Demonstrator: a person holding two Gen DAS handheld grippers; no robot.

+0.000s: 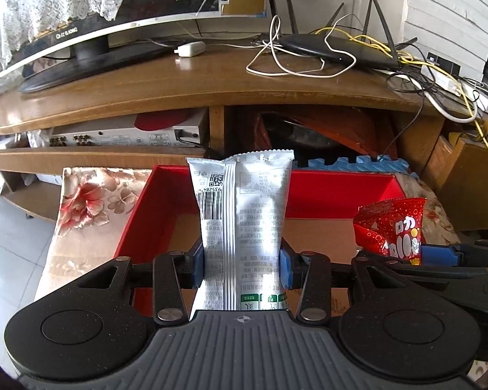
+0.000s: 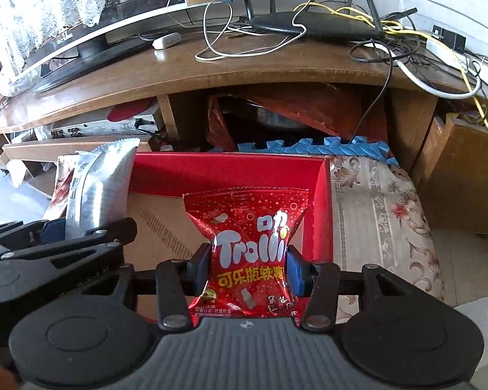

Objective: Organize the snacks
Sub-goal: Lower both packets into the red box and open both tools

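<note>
silver snack packet barcode side up, red Trolli bag crinkled

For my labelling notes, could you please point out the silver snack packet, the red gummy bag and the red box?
silver snack packet (image 1: 244, 214), left wrist view, printed back.
red gummy bag (image 2: 249, 247), right wrist view, white logo.
red box (image 2: 224, 174), right wrist view, far wall.

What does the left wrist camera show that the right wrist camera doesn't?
Only the left wrist view shows the printed back of the silver-white foil snack packet, barcode and QR code included, with the left gripper jaws shut on it. Only the right wrist view shows the front of the red foil Trolli gummy bag, clamped by the right gripper. Both show the red-walled cardboard box under the snacks, the brown wooden TV stand and the black antenna router.
</note>
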